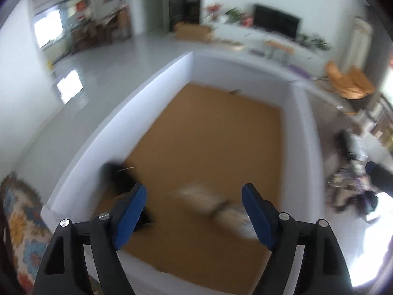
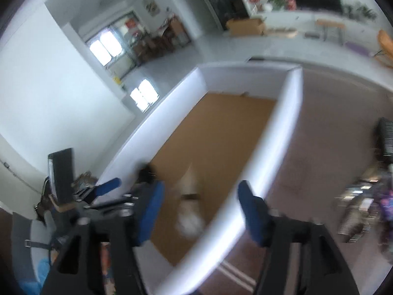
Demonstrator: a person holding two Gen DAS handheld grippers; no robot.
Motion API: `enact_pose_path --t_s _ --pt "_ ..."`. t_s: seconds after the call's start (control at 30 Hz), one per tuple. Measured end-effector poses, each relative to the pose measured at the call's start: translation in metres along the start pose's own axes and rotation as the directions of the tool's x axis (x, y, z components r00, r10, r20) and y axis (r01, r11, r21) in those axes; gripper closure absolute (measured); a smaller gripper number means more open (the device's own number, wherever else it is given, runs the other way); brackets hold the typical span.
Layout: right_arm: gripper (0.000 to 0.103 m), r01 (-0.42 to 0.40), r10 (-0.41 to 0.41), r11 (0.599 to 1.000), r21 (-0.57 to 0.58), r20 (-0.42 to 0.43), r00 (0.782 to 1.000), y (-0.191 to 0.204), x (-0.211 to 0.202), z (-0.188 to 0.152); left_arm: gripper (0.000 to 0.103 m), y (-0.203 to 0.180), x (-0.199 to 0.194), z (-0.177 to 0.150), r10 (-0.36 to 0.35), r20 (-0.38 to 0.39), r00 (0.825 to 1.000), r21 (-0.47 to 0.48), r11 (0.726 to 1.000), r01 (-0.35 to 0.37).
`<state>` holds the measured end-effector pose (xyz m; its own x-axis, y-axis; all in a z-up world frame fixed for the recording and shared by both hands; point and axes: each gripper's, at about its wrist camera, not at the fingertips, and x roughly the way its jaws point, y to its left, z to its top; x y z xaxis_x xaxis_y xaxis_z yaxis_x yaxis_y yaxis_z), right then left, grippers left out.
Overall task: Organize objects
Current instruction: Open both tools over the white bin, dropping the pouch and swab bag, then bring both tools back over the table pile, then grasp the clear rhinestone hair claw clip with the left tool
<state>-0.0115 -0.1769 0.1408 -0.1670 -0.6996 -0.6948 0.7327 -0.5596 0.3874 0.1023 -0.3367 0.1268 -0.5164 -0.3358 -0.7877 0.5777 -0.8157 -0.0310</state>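
Note:
A large box with white walls (image 1: pixel 118 123) and a brown floor lies below both grippers. On its floor rest a blurred tan and white soft thing (image 1: pixel 211 201) and a dark thing (image 1: pixel 120 177) against the left wall. My left gripper (image 1: pixel 194 204) hangs above the box, open, with nothing between its blue pads (image 1: pixel 132 211). In the right wrist view the same box wall (image 2: pixel 275 147) runs diagonally, the pale thing (image 2: pixel 189 211) lies inside, and my right gripper (image 2: pixel 199 209) is open and empty above it. The left gripper (image 2: pixel 108 186) shows at the left there.
Grey-brown carpet (image 2: pixel 331 135) spreads right of the box, with a heap of mixed objects (image 2: pixel 368 201) on it. A flowered cushion (image 1: pixel 22 221) sits at the lower left. Farther off are a shiny pale floor, a cardboard box (image 1: pixel 194 30) and a television (image 1: pixel 277 22).

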Motion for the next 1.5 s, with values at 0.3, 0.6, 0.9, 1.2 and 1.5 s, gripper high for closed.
enact_pose_path --t_s 0.3,0.6,0.9,1.2,1.5 --pt "0.002 0.510 -0.528 0.822 0.253 0.005 0.849 -0.192 -0.098 -0.134 0.000 -0.203 -0.062 -0.049 -0.522 -0.103 0.846 0.323 0.787 0.525" --pt "0.002 0.628 -0.642 0.691 0.359 -0.095 0.761 -0.271 -0.133 -0.193 0.000 -0.292 0.079 -0.110 -0.300 -0.199 0.933 0.357 0.864 0.354" --pt "0.000 0.645 -0.652 0.722 0.252 -0.065 0.755 -0.311 -0.086 -0.152 0.000 -0.322 0.114 -0.085 -0.225 -0.148 0.963 0.390 0.881 0.266" --pt "0.000 0.639 -0.647 0.726 0.254 -0.061 0.760 -0.318 -0.084 -0.149 0.000 -0.334 0.123 -0.074 -0.245 -0.138 0.960 0.400 0.872 0.281" --pt "0.000 0.636 -0.644 0.730 0.251 -0.060 0.763 -0.320 -0.083 -0.148 0.000 -0.336 0.126 -0.074 -0.246 -0.138 0.959 0.400 0.872 0.282"
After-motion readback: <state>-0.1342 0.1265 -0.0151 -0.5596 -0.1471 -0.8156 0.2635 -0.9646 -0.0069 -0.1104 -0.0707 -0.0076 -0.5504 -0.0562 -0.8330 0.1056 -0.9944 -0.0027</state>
